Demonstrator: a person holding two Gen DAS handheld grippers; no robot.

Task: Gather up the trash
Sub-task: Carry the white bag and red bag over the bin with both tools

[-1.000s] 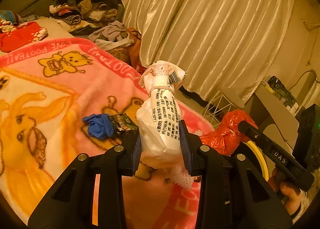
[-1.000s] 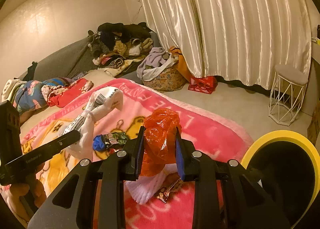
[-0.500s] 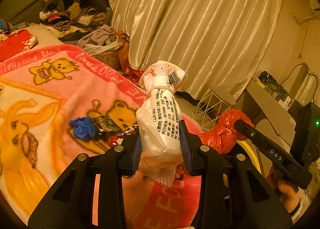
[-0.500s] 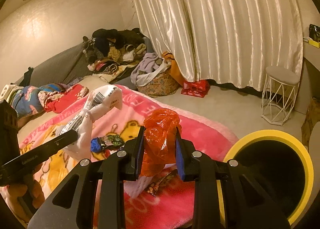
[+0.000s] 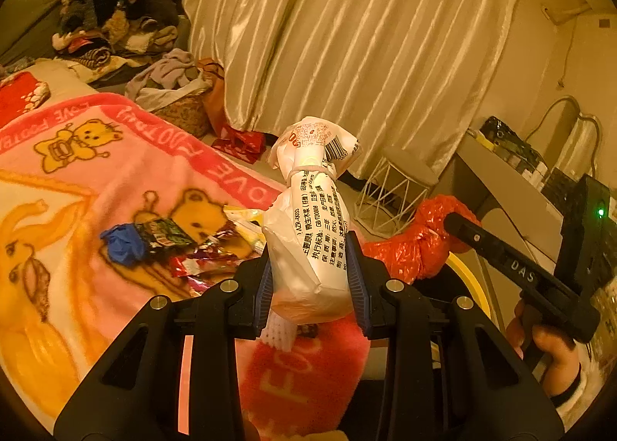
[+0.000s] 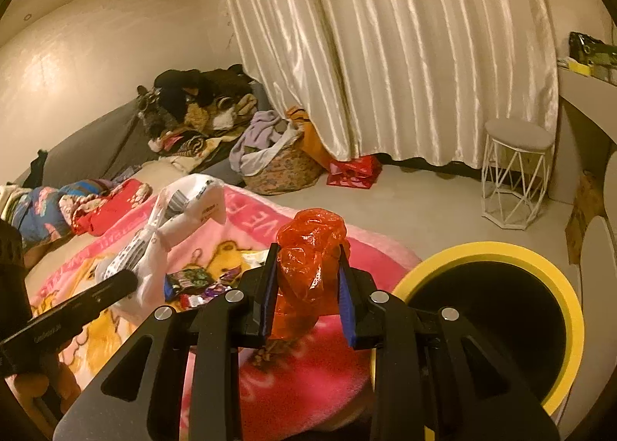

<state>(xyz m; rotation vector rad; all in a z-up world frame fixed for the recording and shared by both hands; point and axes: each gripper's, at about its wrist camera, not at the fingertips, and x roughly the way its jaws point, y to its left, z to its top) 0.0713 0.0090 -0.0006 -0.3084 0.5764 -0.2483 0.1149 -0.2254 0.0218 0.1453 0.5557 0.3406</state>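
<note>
- The left gripper [image 5: 310, 283] is sitting at the bottom centre of the left wrist view, its jaws closed partway onto a white knotted plastic bag [image 5: 312, 233] with printed black text, which is sticking up between the blue pads.
- The right gripper [image 6: 306, 296] is sitting at the bottom centre of the right wrist view, its jaws pressing in on a crumpled red plastic bag [image 6: 308, 267] that is rising above the fingers.
- In the left wrist view the red bag [image 5: 418, 244] is showing at the right of centre, pinched at the tip of the other tool.
- A yellow-rimmed bin [image 6: 497, 252] with a dark inside is standing at the lower right of the right wrist view, just beside the pink blanket [image 6: 308, 375].
- Loose wrappers [image 5: 204, 254] and a blue crumpled piece [image 5: 123, 244] are lying on the blanket at the left of centre in the left wrist view.
- A white wire stool [image 6: 515, 175] is standing at the right, in front of the pale curtain [image 6: 385, 47].
- A pile of clothes [image 6: 196, 105] is lying at the upper left, with a basket [image 6: 281, 167] near it on the floor.
</note>
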